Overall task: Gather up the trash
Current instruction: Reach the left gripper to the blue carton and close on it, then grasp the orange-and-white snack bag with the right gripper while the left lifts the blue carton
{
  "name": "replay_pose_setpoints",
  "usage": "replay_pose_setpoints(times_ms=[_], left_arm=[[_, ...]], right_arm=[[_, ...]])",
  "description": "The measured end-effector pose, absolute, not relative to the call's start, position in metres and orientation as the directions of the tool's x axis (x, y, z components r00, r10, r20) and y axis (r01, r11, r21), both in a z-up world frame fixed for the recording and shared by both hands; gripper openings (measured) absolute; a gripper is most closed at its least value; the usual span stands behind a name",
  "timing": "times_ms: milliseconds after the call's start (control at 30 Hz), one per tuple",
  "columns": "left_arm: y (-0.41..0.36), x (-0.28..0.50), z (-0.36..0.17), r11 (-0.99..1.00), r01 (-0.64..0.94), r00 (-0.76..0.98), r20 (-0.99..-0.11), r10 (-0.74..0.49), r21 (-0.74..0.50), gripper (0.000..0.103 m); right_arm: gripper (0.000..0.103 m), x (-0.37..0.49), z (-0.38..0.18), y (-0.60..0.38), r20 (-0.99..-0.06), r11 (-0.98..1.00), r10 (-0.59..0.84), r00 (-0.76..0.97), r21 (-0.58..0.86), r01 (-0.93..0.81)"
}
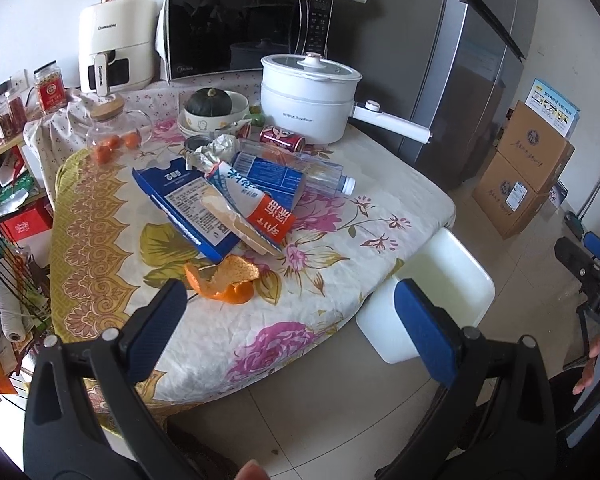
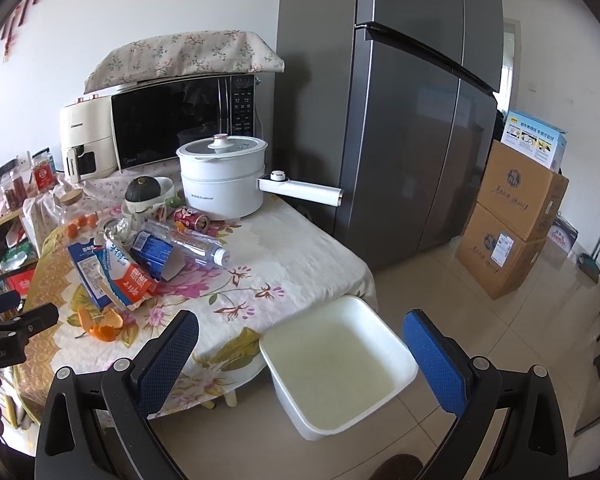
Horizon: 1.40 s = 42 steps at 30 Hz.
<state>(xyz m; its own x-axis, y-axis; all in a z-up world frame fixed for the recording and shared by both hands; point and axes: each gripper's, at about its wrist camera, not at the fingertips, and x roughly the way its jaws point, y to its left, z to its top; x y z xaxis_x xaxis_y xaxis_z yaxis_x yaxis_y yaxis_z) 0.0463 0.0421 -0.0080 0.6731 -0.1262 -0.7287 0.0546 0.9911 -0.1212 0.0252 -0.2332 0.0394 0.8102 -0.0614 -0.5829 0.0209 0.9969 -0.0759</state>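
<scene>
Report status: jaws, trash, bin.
Left gripper and right gripper open, empty. Orange peel nearest, untouched on table. White plastic bin empty, unobstructed.

L gripper (image 1: pixel 290 320): matte black arms w/ silver round screws; fingers (image 1: pixel 156 332) faced w/ dark-blue ribbed pads; R gripper (image 2: pixel 300 356): same black frame, blue textured pads (image 2: pixel 432 360), silver screws; white lettering on black body; bare fingertip skin visible.

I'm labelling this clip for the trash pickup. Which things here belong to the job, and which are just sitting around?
Job:
orange peel
blue carton
milk carton
plastic bottle
red can
crumpled foil
white bin

Bystanders:
white pot
microwave
air fryer
squash
fridge
</scene>
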Motion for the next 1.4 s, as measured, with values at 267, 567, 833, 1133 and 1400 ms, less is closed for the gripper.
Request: replay_pose_setpoints(times_ms=[267, 567, 833, 1133, 1400], left_arm=[[0.088, 0.101, -0.045, 0.972, -0.047, 0.526, -0.833, -0.171, -0.229, 0.103], [0.125, 0.155, -0.095, 0.945, -0.138, 0.494, -0.848, -0.195, -0.297, 0.092], [0.15, 0.189, -0.121, 0.907, -0.197, 0.506, -0.831, -0.23, -0.372, 0.065], [0.161, 0.199, -0.123, 0.831, -0.225, 0.559, -0.766, -0.317, -0.508, 0.035], [0.157, 0.186, -0.091, 0.89, -0.13, 0.571, -0.767, -0.294, -0.438, 0.029]], right_arm=[[0.103, 0.099, 0.043, -0.207, -0.697, 0.992, 0.072, 0.713, -0.023, -0.123], [0.103, 0.156, -0.026, -0.193, -0.836, 0.981, 0.068, 0.545, -0.043, -0.188], [0.103, 0.177, -0.036, -0.171, -0.818, 0.962, 0.027, 0.575, -0.135, -0.237], [0.103, 0.198, -0.057, -0.128, -0.844, 0.934, 0.163, 0.511, -0.035, -0.356], [0.103, 0.204, -0.073, -0.074, -0.846, 0.874, 0.251, 0.47, -0.01, -0.485]])
